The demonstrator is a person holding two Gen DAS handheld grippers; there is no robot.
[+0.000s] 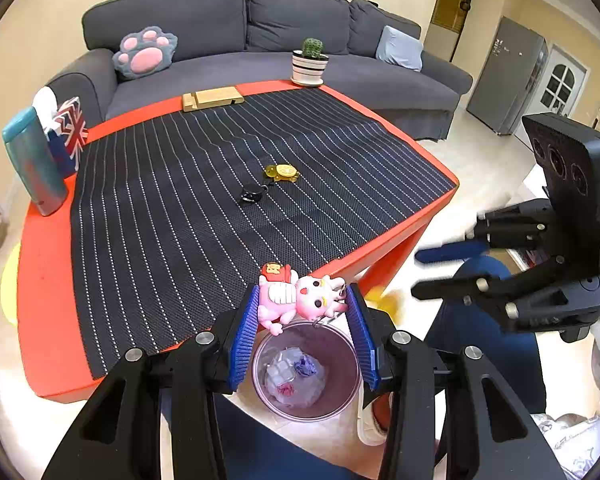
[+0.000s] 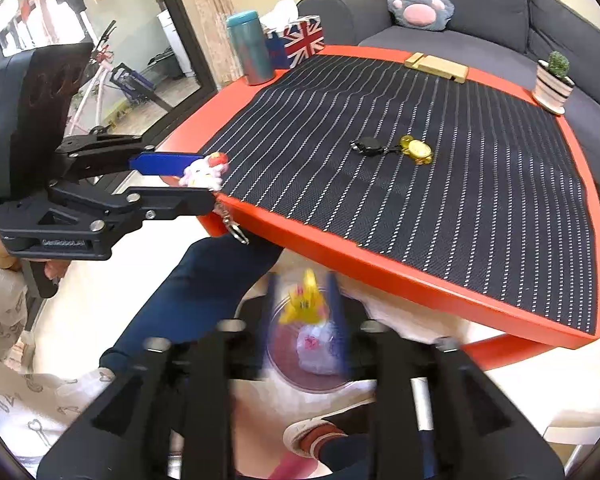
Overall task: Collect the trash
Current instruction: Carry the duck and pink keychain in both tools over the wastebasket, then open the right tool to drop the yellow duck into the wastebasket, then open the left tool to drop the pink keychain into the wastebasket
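Note:
My left gripper (image 1: 302, 304) is shut on a pink cartoon toy keychain (image 1: 300, 298) and holds it over the round trash bin (image 1: 340, 404) on the floor by the table's corner; the toy also shows in the right wrist view (image 2: 202, 172). The bin holds crumpled wrappers (image 1: 294, 372). My right gripper (image 2: 303, 300) is above the same bin (image 2: 284, 372) with a small yellow toy (image 2: 305, 300) between its fingers; the view is blurred by motion, so the grip is unclear. The right gripper also shows in the left wrist view (image 1: 428, 274). A yellow turtle keychain (image 1: 282, 173) lies mid-table.
The red table (image 1: 44, 292) carries a striped black mat (image 1: 180, 208), a teal tumbler (image 1: 34, 168), a Union Jack tissue box (image 1: 71, 132), a wooden stand (image 1: 212, 99) and a potted cactus (image 1: 310, 62). A grey sofa (image 1: 228, 20) stands behind. The person's legs and shoe (image 2: 312, 436) are beside the bin.

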